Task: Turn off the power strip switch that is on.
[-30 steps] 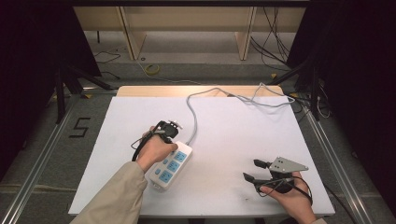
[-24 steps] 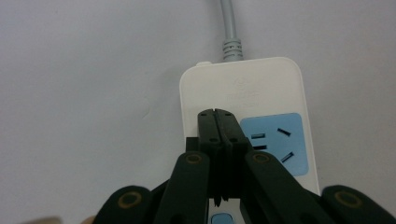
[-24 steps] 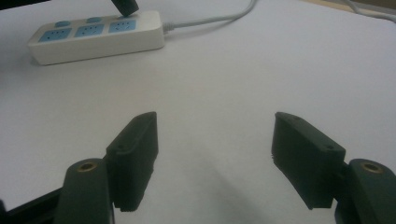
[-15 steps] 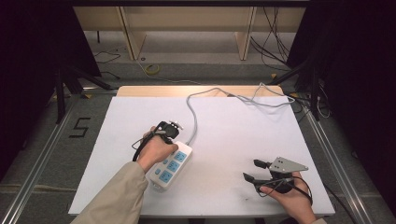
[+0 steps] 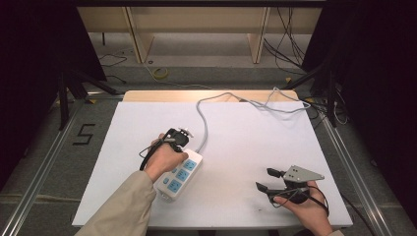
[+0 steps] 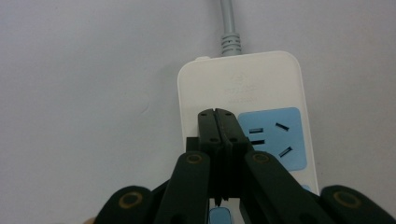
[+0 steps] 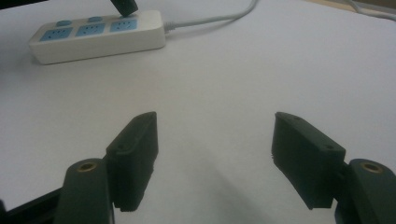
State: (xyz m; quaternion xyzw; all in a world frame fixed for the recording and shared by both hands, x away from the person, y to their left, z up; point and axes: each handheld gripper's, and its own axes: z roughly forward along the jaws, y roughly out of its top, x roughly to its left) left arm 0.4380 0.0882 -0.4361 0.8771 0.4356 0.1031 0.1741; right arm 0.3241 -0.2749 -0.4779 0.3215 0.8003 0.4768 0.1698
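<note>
Power strip [image 6: 243,93] on white table [image 5: 246,147], closed left tool [image 6: 217,122] above it

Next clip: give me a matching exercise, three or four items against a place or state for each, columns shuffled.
Items:
1. left tool
2. right tool
3. power strip
4. grey cord

States:
A. jaws wide apart, nothing between them
B. runs to the table's far edge
C. jaws together, tip at the strip's top face
D. white with blue sockets

Pairs: 1-C, 2-A, 3-D, 4-B
</note>
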